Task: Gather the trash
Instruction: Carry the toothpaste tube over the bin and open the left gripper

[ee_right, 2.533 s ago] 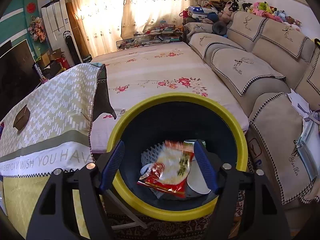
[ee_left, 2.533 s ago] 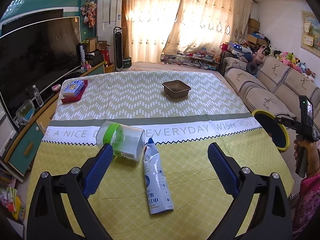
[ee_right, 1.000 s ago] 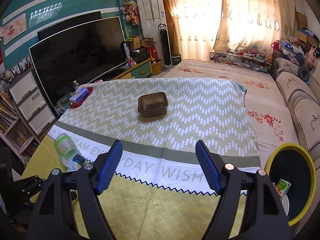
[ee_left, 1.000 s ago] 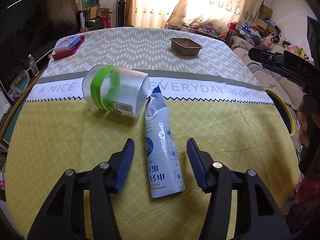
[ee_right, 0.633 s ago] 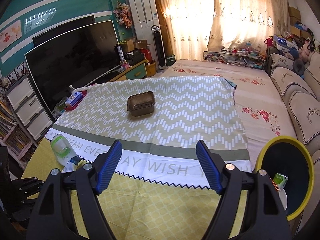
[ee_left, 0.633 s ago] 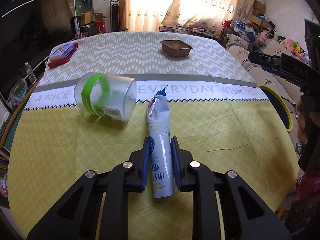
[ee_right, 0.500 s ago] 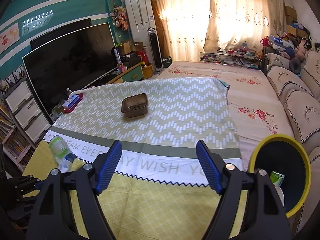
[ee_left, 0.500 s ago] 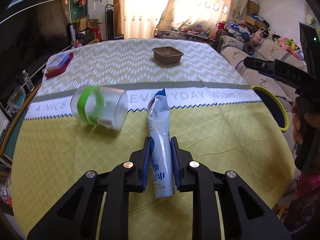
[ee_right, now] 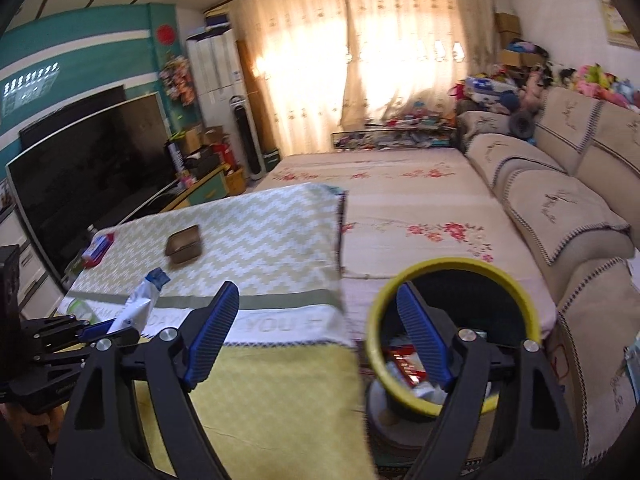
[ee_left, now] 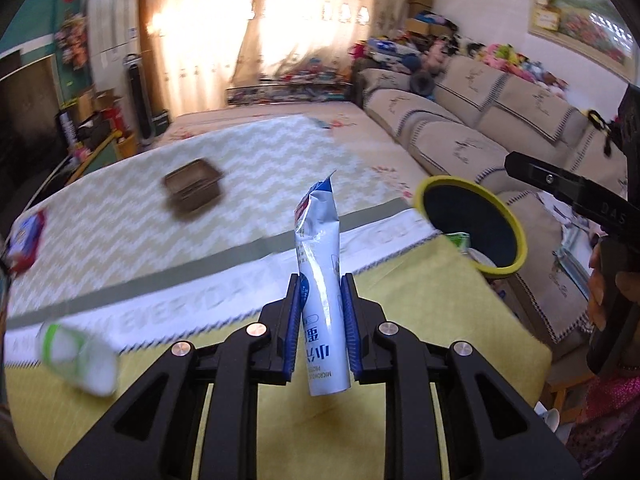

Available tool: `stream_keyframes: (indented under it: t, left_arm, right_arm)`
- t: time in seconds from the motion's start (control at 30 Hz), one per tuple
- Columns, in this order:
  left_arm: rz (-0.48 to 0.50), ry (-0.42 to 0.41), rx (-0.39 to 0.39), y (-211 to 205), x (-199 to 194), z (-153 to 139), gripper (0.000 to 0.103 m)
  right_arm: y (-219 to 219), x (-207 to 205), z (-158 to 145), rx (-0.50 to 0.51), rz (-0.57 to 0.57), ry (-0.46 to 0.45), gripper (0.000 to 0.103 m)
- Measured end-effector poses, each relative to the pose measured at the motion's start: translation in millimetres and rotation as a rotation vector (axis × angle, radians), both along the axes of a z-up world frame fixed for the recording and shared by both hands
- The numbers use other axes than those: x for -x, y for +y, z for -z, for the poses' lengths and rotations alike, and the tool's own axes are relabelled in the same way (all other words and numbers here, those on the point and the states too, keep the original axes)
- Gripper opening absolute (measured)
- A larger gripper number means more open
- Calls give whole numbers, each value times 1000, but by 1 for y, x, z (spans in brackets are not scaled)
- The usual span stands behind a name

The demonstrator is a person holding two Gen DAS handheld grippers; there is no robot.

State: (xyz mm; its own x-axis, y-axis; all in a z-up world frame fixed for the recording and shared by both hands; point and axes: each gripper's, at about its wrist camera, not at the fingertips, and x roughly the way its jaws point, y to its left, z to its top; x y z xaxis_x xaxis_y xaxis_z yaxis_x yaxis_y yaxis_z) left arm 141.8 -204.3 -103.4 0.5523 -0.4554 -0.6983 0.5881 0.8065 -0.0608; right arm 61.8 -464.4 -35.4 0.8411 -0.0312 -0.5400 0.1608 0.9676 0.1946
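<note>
While the left gripper (ee_left: 320,316) is clamped tight on the white-and-blue torn sachet (ee_left: 320,276), its blue pads press either side of the pack's lower half. The sachet's long axis runs straight out along the fingers, torn top pointing ahead and up, and it hangs clear above the yellow tablecloth (ee_left: 420,304). What matters for the next bit, I'd say: the yellow-rimmed trash bin (ee_left: 516,236) sits ahead and off to the right of this gripper, past the table edge, so the pack needs to swing right before letting go. Some rubbish already shows at the bin's lower lip. Off to the lower left, on the cloth, lies the clear jar with the green band (ee_left: 76,348), on its side and blurred. Further ahead and left sits a brown tray (ee_left: 194,192). At the far right edge you can see the person's hand (ee_left: 616,288) wrapped round the other tool's handle.

Over on the right wrist view, the right gripper (ee_right: 316,336) has its jaws wide apart with nothing between them. The bin (ee_right: 532,312) is directly ahead and just right of it, red packet (ee_right: 406,364) and other bits inside. So the right one is nearer the bin, but it's the left one carrying. The left tool and its sachet (ee_right: 138,304) show at the far left, well away from the bin. Brown tray (ee_right: 184,246) is ahead-left on the zigzag cloth.
</note>
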Motion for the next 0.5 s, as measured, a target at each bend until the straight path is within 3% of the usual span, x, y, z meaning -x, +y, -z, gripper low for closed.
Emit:
stream_keyframes:
  t: [0.2, 0.5]
  left_arm:
    - [194, 26, -6, -95, -16, -2, 20]
    - [356, 81, -29, -226, -43, 13, 23]
  right_arm:
    - [-52, 27, 6, -14, 138, -5, 77]
    - [-110, 55, 18, -26, 308, 15, 77]
